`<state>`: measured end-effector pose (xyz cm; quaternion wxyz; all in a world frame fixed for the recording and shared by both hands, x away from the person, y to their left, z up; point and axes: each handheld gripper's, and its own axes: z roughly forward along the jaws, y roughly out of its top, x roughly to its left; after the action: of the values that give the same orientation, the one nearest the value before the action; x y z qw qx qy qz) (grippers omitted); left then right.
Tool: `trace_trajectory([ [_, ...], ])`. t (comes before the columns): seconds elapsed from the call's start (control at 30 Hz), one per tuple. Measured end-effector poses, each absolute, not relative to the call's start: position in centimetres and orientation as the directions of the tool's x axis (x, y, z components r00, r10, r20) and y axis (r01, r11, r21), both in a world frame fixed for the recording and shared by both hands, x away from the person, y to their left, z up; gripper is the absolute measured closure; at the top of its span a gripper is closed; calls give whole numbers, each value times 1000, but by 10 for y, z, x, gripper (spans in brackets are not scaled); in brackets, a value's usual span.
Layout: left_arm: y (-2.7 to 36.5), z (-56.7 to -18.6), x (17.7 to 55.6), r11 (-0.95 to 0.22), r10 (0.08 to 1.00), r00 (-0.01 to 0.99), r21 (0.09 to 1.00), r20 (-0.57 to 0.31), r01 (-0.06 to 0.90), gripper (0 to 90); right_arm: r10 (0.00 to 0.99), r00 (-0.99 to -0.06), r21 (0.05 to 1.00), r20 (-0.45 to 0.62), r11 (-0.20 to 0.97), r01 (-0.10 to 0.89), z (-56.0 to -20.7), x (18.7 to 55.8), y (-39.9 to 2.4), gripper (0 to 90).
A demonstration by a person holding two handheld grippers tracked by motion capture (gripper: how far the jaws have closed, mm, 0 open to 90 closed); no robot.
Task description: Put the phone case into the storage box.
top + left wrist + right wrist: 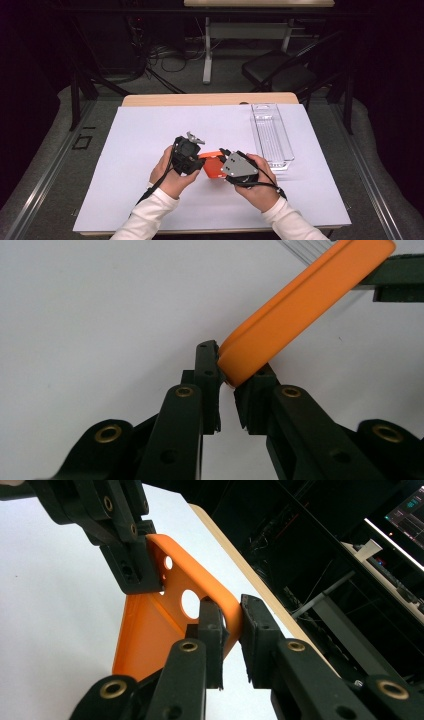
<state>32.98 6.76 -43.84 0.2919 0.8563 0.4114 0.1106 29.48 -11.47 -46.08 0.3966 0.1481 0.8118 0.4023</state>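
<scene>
A white mat [150, 165] covers the table, with a clear tray [272, 135] at its far right. Near the middle, an orange case [212, 165] is held above the mat between both claws: the left gripper [201, 158] and right gripper [223, 159] each pinch an edge.

I've got a clear tray [272, 136] on the far right of the white sheet [150, 150], long side running away from me, w/ nothing in it. Sheet covers most of the table [210, 99]; bare wood edge shows along the far side. Behind it, a black chair [280, 70] on the right & a white desk leg [207, 50] near centre. Cables [160, 55] tangled on the floor, back left. Rest is too dark to tell.
</scene>
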Motion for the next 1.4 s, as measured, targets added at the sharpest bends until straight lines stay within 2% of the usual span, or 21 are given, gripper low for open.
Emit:
trace_trajectory([
  [1.1,66,-439,328,-495,767,640,594,-44,634,792,536,-627,754,-566,644,-130,-463,294,-117,810],
  [1.23,66,-439,328,-494,764,643,599,-47,630,757,538,-624,756,-566,640,-134,-464,294,-118,810],
  [1.4,67,-439,329,-482,763,645,617,-53,622,663,542,-633,769,-553,625,-136,-464,296,-120,810],
])
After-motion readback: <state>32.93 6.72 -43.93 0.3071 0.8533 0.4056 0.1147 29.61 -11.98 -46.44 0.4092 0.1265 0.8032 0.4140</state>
